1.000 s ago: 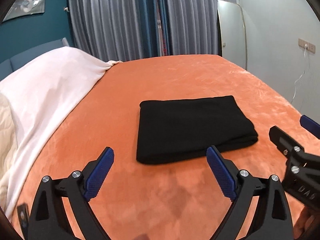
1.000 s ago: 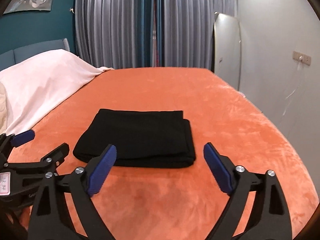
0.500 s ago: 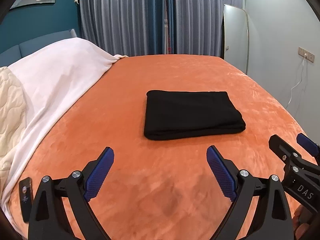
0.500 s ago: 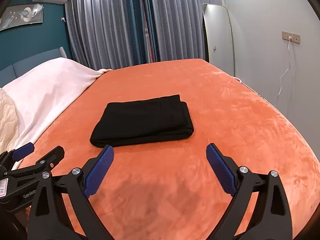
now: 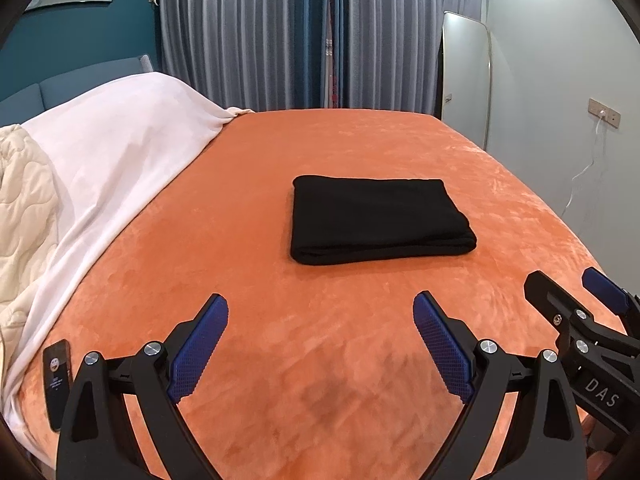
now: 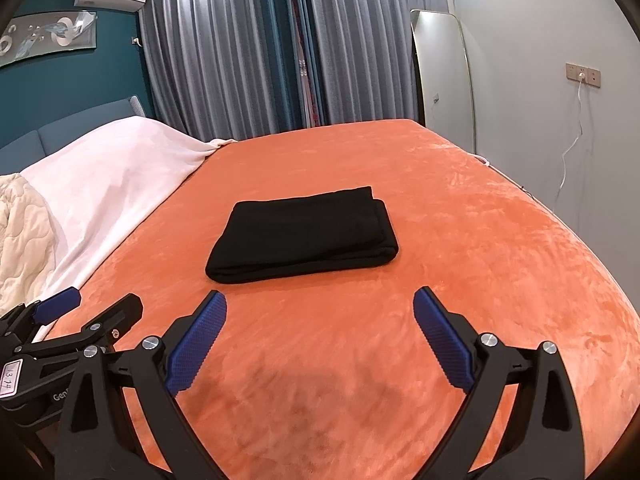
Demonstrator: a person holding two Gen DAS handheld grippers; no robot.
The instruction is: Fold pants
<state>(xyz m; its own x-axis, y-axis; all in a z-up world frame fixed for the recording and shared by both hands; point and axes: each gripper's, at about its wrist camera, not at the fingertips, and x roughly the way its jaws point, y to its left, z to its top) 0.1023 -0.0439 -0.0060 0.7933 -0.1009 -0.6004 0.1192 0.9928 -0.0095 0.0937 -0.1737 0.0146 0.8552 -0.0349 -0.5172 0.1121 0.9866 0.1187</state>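
The black pants (image 5: 376, 218) lie folded into a neat thick rectangle in the middle of the orange bedspread (image 5: 320, 360); the right wrist view shows the pants (image 6: 304, 246) too. My left gripper (image 5: 320, 312) is open and empty, well short of the pants on their near side. My right gripper (image 6: 320, 312) is also open and empty, back from the pants. In the left wrist view the right gripper (image 5: 568, 284) shows at the right edge. In the right wrist view the left gripper (image 6: 100, 304) shows at the lower left.
A white blanket (image 5: 104, 168) and a cream quilt (image 5: 20, 208) cover the bed's left side. A dark phone (image 5: 58, 384) lies near the bed's near left edge. Grey curtains (image 5: 300, 40), a tall mirror (image 5: 464, 80) and a wall socket with a cable (image 5: 604, 116) stand beyond.
Both grippers have drawn back and up from the folded pants, which now look smaller and farther away. Both stay open. The pants have not moved.
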